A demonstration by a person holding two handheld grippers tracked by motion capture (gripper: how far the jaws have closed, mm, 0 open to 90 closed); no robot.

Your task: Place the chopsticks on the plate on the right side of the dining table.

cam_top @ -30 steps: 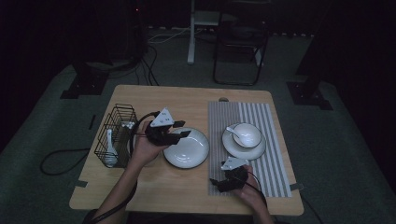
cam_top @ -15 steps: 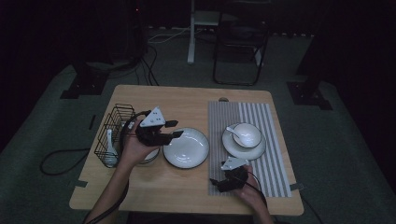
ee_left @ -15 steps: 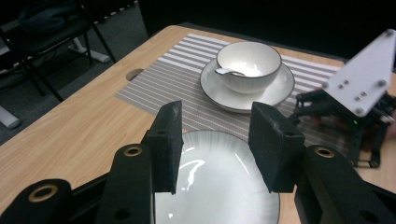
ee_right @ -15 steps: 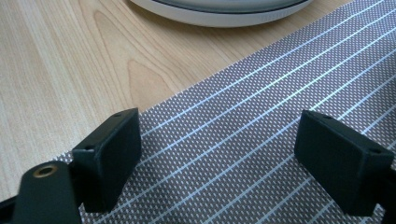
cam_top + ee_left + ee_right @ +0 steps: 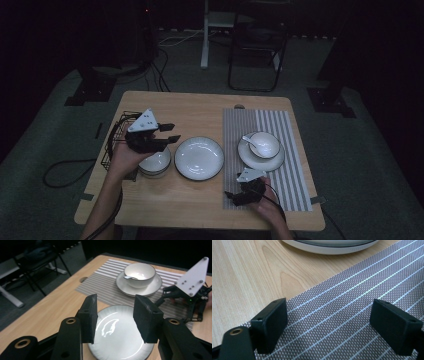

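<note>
My left gripper [image 5: 173,132] [image 5: 115,315] hangs open above the table, between a wire basket [image 5: 114,145] and a white plate [image 5: 199,158] [image 5: 120,340], with nothing between its pads. A small white bowl [image 5: 156,163] sits just under that hand. On the striped mat [image 5: 280,150] [image 5: 352,312] a white bowl [image 5: 265,144] [image 5: 139,272] with a spoon [image 5: 250,141] [image 5: 130,277] in it stands on a saucer [image 5: 150,288]. My right gripper [image 5: 229,198] [image 5: 328,322] rests open at the mat's near left corner, its jaws wide apart and empty. The plate's rim [image 5: 329,246] lies just beyond it.
The wooden table [image 5: 200,115] has bare wood at the back and near the front left. The basket stands at the table's left edge with a white utensil in it. A chair [image 5: 257,55] and cables lie on the floor beyond the table.
My left gripper has moved left and a little up, from beside the plate toward the basket, still open. The small bowl under it shows more. The right gripper has stayed put.
</note>
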